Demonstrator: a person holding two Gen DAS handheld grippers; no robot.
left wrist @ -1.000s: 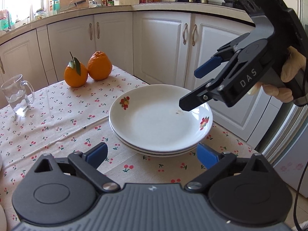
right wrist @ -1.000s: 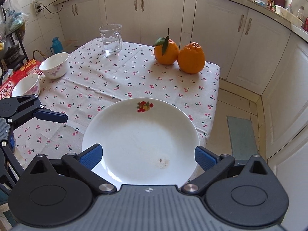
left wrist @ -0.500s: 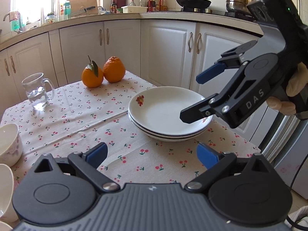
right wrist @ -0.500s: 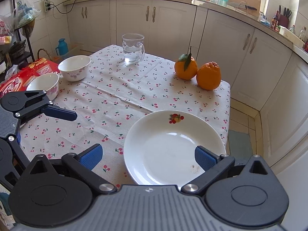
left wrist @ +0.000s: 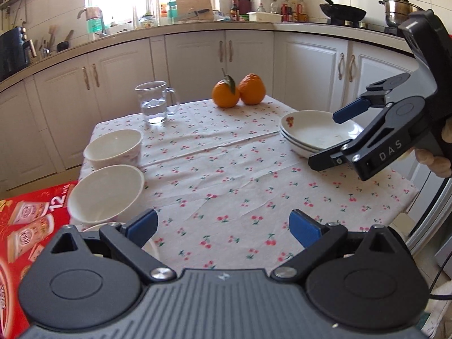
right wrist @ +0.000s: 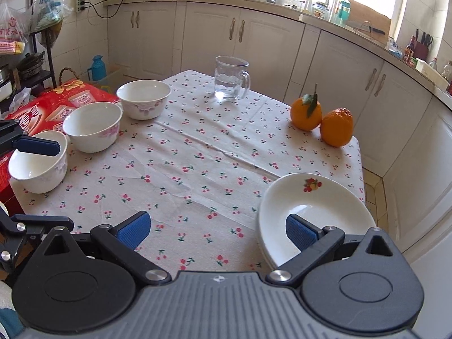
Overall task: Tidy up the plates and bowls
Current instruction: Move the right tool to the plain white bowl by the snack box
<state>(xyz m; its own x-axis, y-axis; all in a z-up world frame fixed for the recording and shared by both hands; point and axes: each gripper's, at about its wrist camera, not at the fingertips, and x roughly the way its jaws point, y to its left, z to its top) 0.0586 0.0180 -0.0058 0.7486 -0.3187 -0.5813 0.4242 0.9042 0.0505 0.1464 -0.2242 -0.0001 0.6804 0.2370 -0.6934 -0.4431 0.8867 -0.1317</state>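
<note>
Jaws spread on both your grippers, empty | nearest bowl [right wrist: 38, 165] sits under your left gripper [left wrist: 223, 227] | plate stack [right wrist: 316, 214] beside right gripper [right wrist: 217, 230] | left is nearer bowls.

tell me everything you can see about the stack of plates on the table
The plates are white, glossy, shallow dishes that look ceramic, stacked at one corner of the cherry-print tablecloth. The left view shows at least two rims. The top plate has a small red fruit motif on its rim and a few faint specks inside, otherwise it is empty. The stack sits flat, apart from the oranges. The open right claw hovers at its near edge; contact is unclear.
</note>
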